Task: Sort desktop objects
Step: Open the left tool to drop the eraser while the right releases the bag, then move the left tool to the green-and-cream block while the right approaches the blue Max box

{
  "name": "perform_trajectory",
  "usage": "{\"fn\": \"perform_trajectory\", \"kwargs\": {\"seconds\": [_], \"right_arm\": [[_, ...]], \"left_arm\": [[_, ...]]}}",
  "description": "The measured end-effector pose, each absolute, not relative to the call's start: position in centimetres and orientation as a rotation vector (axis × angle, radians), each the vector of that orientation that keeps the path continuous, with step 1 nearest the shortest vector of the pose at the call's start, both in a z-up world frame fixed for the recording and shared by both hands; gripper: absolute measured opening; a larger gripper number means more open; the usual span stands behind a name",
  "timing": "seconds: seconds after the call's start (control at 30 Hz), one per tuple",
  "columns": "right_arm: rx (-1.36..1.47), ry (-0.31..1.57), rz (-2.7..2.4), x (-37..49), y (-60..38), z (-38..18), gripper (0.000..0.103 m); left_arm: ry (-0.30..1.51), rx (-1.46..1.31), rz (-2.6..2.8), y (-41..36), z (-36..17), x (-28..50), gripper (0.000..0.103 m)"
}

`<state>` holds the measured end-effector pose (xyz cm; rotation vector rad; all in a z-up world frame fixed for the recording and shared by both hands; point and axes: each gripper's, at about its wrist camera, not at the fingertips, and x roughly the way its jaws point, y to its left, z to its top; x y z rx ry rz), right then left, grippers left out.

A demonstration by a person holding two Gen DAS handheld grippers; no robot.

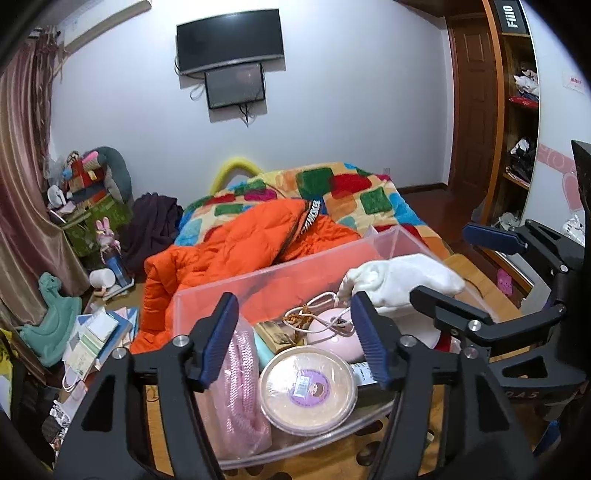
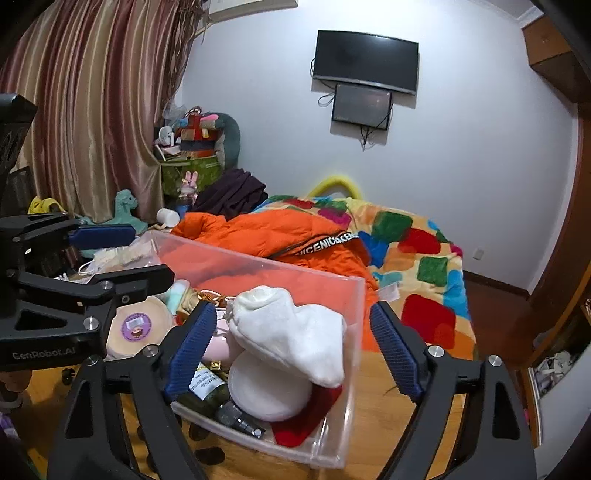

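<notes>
While angled downward, both tongs (image 1: 295, 339) (image 2: 293, 349) gape over clear bin (image 2: 332, 448).

We're reading "Fiio" in white on black box (image 1: 512, 14) topping wooden shelf (image 1: 517, 110). We're making out "GenRobot.AI" on left gripper (image 2: 122, 254) body, right wrist view. We're seeing "NICENICE"-ish lettering on black-white band (image 2: 327, 242) of orange jacket (image 2: 258, 232). We're finding round tub's (image 1: 308, 391) purple sticker and bottle label (image 2: 205, 382) too small to read.
</notes>
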<state>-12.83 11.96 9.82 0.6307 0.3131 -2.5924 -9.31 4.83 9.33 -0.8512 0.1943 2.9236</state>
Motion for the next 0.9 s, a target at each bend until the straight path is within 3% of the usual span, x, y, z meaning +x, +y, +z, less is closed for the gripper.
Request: {"fn": "perform_trajectory", "kwargs": {"seconds": [0.23, 0.3, 0.37, 0.9], "right_arm": [[0.611, 0.273, -2.623, -10.7, 13.2, 10.9, 0.097], [0.605, 0.276, -2.637, -9.9, 13.5, 11.0, 0.097], [0.608, 0.278, -2.644, -9.2, 13.8, 11.0, 0.098], [0.733, 0.224, -2.661, -6.2, 17.3, 7.7, 0.099]], "left_arm": [[0.204, -0.79, 2.955, 4.7, 10.8, -6.9, 0.07], [0.203, -0.777, 2.972, 4.5, 11.0, -6.2, 0.083], [0.199, -0.763, 2.986, 4.3, 11.0, -5.4, 0.085], [0.145, -0.9, 2.968, 4.5, 7.8, -1.8, 0.086]]}}
